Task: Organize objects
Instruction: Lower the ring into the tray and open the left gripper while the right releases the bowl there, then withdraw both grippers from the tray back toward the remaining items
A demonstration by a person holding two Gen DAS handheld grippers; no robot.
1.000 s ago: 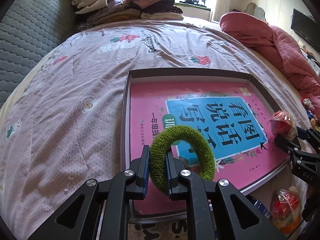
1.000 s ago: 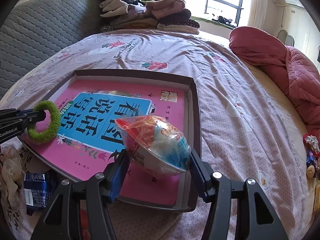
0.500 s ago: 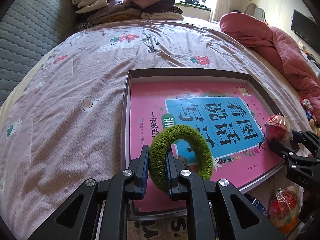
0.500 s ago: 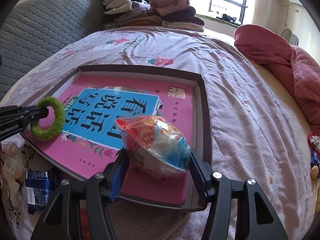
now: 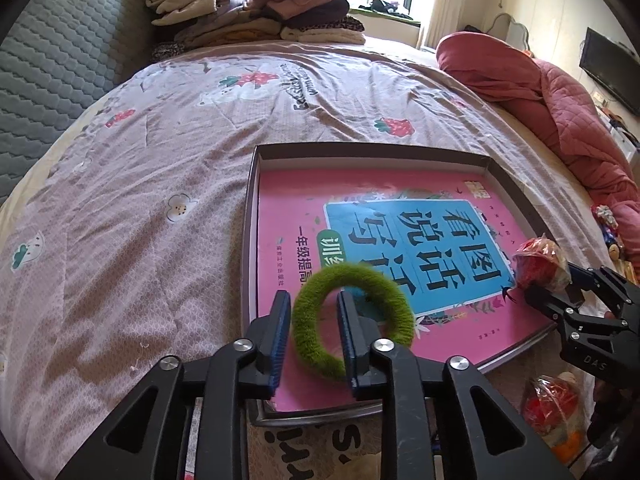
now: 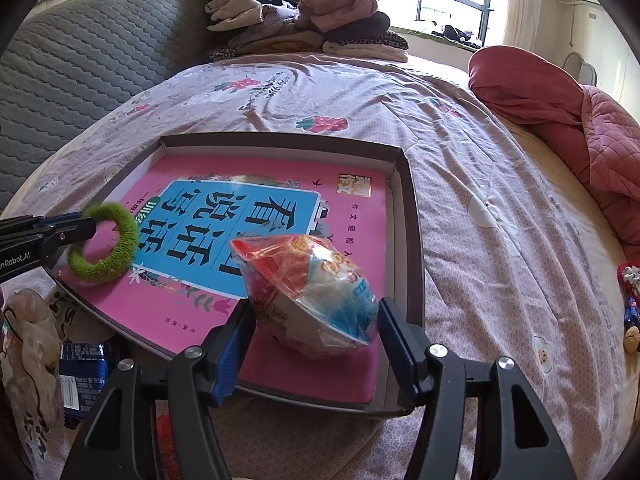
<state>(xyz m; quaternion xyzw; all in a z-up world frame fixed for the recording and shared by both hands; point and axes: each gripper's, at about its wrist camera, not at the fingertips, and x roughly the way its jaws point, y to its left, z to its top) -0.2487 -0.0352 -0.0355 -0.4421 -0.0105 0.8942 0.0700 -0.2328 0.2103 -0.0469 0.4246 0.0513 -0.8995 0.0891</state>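
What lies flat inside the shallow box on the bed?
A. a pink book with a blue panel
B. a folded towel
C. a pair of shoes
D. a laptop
A: a pink book with a blue panel covers the floor of the box on the bed.

Left gripper (image 5: 313,334): pitched downward, jaws opening, one finger threaded through a ring, pads clear of it. Right gripper (image 6: 313,334): same downward pitch, jaws opening, a wrapped item between its fingers.
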